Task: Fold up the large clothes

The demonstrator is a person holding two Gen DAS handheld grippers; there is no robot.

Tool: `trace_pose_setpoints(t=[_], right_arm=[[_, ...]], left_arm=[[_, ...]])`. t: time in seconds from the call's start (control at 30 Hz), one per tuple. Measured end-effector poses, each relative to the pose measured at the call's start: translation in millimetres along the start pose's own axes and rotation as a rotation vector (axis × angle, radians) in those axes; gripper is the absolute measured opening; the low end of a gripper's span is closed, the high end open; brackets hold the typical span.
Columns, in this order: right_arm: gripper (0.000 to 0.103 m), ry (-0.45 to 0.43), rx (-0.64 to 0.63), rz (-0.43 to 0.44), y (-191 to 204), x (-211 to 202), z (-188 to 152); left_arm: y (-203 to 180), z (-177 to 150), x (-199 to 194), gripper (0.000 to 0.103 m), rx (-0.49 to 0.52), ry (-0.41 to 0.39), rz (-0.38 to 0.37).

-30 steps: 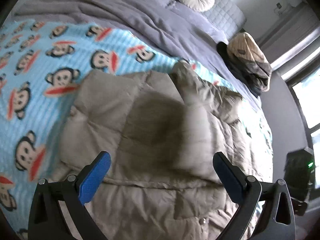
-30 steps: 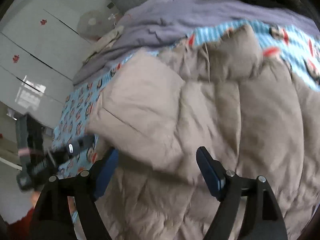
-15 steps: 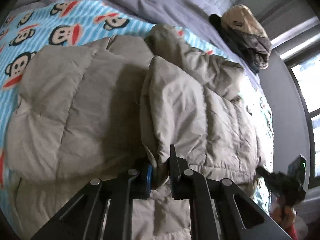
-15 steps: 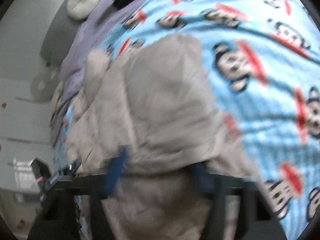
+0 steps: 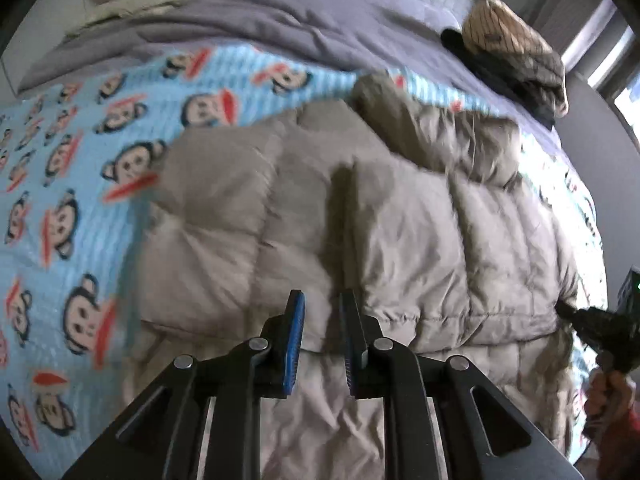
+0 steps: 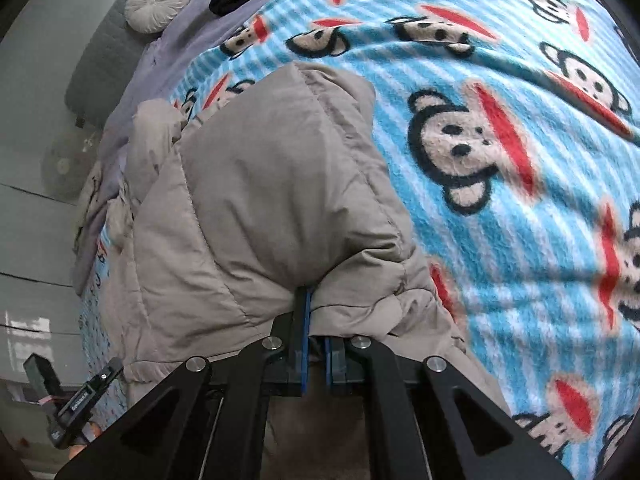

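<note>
A beige puffer jacket [image 5: 400,240] lies spread on the bed, one panel folded over its middle. My left gripper [image 5: 322,300] hovers over the jacket's lower part. Its jaws are opening, with a narrow gap and no fabric pinched between the blue pads. In the right wrist view the jacket [image 6: 260,200] bunches toward me, and my right gripper [image 6: 314,320] is shut on a fold at its edge. The right gripper also shows in the left wrist view as a black tool [image 5: 600,320] at the jacket's right side, held by a hand.
A blue monkey-print blanket [image 6: 500,180] covers the bed under the jacket. A purple duvet [image 5: 280,28] lies beyond it, with a pile of clothes [image 5: 516,40] and a round white cushion [image 6: 156,0]. The bed edge and a window are to the right in the left view.
The left gripper closed on a jacket fold, then parted its jaws, leaving the fold lying flat. The right gripper swung to the jacket's side and shut on its edge.
</note>
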State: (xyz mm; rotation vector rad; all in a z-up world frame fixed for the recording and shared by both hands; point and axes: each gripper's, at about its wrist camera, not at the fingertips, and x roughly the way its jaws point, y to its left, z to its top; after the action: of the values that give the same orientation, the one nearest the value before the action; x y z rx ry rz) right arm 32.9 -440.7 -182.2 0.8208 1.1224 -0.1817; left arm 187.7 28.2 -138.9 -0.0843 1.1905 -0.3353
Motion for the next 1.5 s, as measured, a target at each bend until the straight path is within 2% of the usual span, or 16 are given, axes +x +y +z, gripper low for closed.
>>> trace_pose_setpoints(t=[0.1, 0.17, 0.23, 0.27, 0.33, 0.47, 0.57, 0.7, 0.77, 0.8, 0.9, 1.07, 1.17, 1.23, 1.37, 1.5], right_arm=[[0.009, 0.012, -0.045, -0.020, 2.1, -15.0, -6.2], [0.023, 0.037, -0.101, -0.038, 7.2, -28.9, -14.6], [0.062, 0.060, -0.151, -0.027, 15.5, -39.7, -21.8], [0.066, 0.048, -0.195, -0.003, 24.1, -51.7, -26.9], [0.066, 0.002, -0.265, 0.041, 36.2, -72.6, -30.2], [0.066, -0.138, -0.232, 0.055, 26.9, -102.0, -4.2], [0.066, -0.135, -0.010, 0.080, -20.7, -81.6, 36.0], [0.066, 0.002, 0.310, 0.256, -78.0, -19.6, 69.7], [0.041, 0.045, 0.347, 0.341, -77.1, -3.6, 73.8], [0.026, 0.043, 0.299, 0.354, -66.0, -3.8, 77.6], [0.018, -0.029, 0.080, 0.262, -31.4, -19.8, 85.2], [0.017, -0.027, 0.040, 0.064, -49.1, -0.6, 87.5], [0.019, -0.051, 0.096, 0.065, -62.9, -2.7, 82.5], [0.019, -0.083, 0.094, 0.006, -60.6, -18.8, 75.4], [0.019, -0.152, -0.031, -0.072, -43.8, -61.8, 49.1], [0.019, -0.153, -0.164, -0.088, -20.4, -86.5, 10.2]], left_arm=[[-10.9, 11.4, -10.0, 0.019, 0.007, -0.020, -0.055], [-26.7, 17.3, -5.3, 0.019, 0.044, -0.026, -0.069], [-42.1, 20.8, 9.7, 0.019, 0.081, -0.016, -0.062], [-47.3, 20.7, 20.7, 0.019, 0.099, -0.006, -0.046], [-53.3, 15.8, 47.8, 0.019, 0.123, 0.035, 0.034], [-43.1, 9.3, 61.0, 0.019, 0.076, 0.046, 0.020], [-38.2, 8.0, 61.7, 0.019, 0.067, 0.049, 0.014], [-36.5, 7.1, 66.6, 0.019, 0.069, 0.053, 0.013], [-35.8, 6.2, 68.8, 0.019, 0.068, 0.054, 0.027], [-36.5, 5.0, 68.9, 0.019, 0.069, 0.054, 0.030], [-36.7, 4.4, 72.7, 0.019, 0.069, 0.056, 0.029], [-41.5, 4.0, 76.1, 0.019, 0.076, 0.062, 0.012], [-43.1, 8.5, 73.9, 0.019, 0.083, 0.070, 0.024], [-40.6, 11.4, 60.8, 0.019, 0.076, 0.051, 0.017], [-32.3, 7.1, 33.0, 0.019, 0.061, 0.008, -0.012], [-32.8, -6.7, 34.1, 0.019, 0.098, 0.034, -0.002]])
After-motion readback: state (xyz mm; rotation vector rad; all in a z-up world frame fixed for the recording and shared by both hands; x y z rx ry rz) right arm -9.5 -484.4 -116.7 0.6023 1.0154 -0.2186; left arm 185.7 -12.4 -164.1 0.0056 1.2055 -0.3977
